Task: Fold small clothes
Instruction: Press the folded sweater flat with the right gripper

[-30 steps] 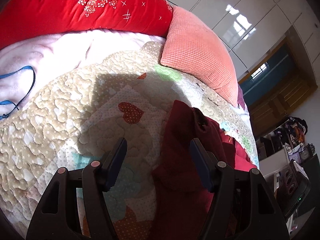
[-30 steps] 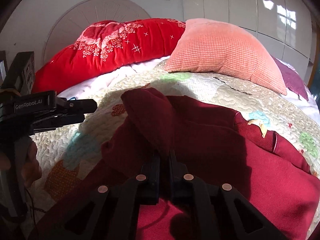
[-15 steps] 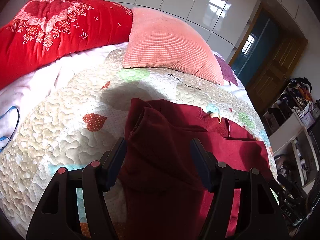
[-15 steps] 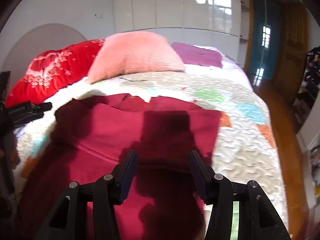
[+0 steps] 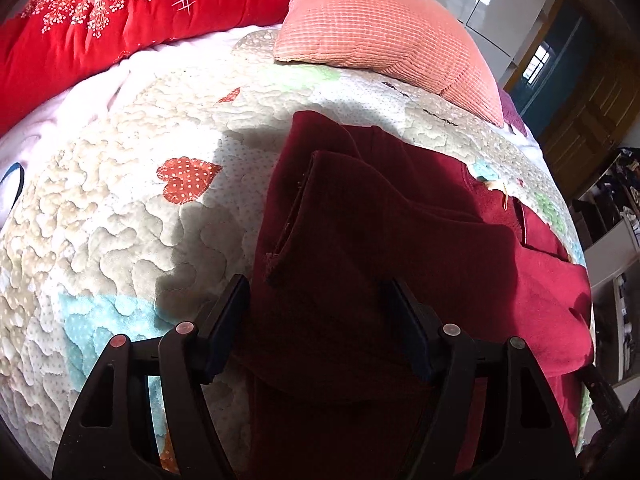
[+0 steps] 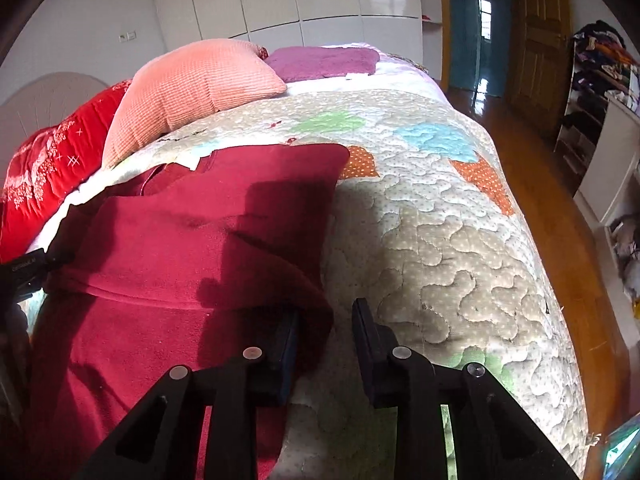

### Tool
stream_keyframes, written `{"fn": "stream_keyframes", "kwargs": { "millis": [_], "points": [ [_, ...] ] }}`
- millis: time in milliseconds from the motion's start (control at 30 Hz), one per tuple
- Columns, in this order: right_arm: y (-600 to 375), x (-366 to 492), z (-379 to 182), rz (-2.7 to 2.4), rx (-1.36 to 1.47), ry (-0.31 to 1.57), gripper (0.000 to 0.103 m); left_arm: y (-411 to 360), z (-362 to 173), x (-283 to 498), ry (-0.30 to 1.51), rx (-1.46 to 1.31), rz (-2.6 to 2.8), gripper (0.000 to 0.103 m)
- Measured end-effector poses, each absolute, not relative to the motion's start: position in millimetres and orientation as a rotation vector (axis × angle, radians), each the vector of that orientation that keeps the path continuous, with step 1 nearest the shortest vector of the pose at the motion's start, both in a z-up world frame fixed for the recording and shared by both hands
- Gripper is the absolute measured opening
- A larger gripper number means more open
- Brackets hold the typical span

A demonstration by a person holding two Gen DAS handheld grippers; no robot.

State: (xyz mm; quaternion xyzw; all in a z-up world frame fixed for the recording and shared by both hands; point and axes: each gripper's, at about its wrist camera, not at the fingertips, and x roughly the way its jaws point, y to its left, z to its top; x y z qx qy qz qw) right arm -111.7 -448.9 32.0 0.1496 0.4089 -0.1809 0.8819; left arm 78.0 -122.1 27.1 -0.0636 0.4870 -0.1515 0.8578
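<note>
Left wrist view: your left hand-held gripper [image 5: 316, 324] is spread wide, holding nothing, hovering over the maroon garment [image 5: 400, 240] on the quilt [image 5: 120, 208] — sleeve flap now folded across the body. Right wrist view: your right hand-held gripper [image 6: 325, 340], pinched on cloth a second ago, has let go and half-closed at the garment's right edge [image 6: 316, 312] — likely lining up the next fold.

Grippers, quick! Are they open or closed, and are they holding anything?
Left gripper: open, fingers apart over the dark red garment, holding nothing.
Right gripper: open, at the garment's right edge, holding nothing.
</note>
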Motion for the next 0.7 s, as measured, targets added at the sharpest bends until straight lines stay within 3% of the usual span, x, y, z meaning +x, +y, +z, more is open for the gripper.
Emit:
{"fn": "stream_keyframes", "kwargs": {
  "millis": [67,200,333,500,700],
  "points": [
    [-448.0,-122.9,45.0,-0.365,0.365,0.814,0.025,-115.7,34.8,71.3,1.019,-0.147,-0.332,0.071],
    [-438.6,-129.7,71.2,-0.317,0.421,0.728,0.037,-103.6,44.6,53.0,1.001,-0.139,-0.336,0.071],
    [-420.4,-94.2,71.0,-0.288,0.36,0.75,0.037,-96.7,45.6,39.2,1.018,-0.144,-0.329,0.071],
    [-418.7,-56.8,21.1,-0.346,0.278,0.922,0.03,-84.9,58.3,10.5,0.985,-0.125,-0.331,0.071],
    [-412.3,-95.5,45.6,-0.301,0.346,0.891,0.029,-67.4,67.7,-30.6,0.947,-0.06,-0.328,0.071]
  ]
}}
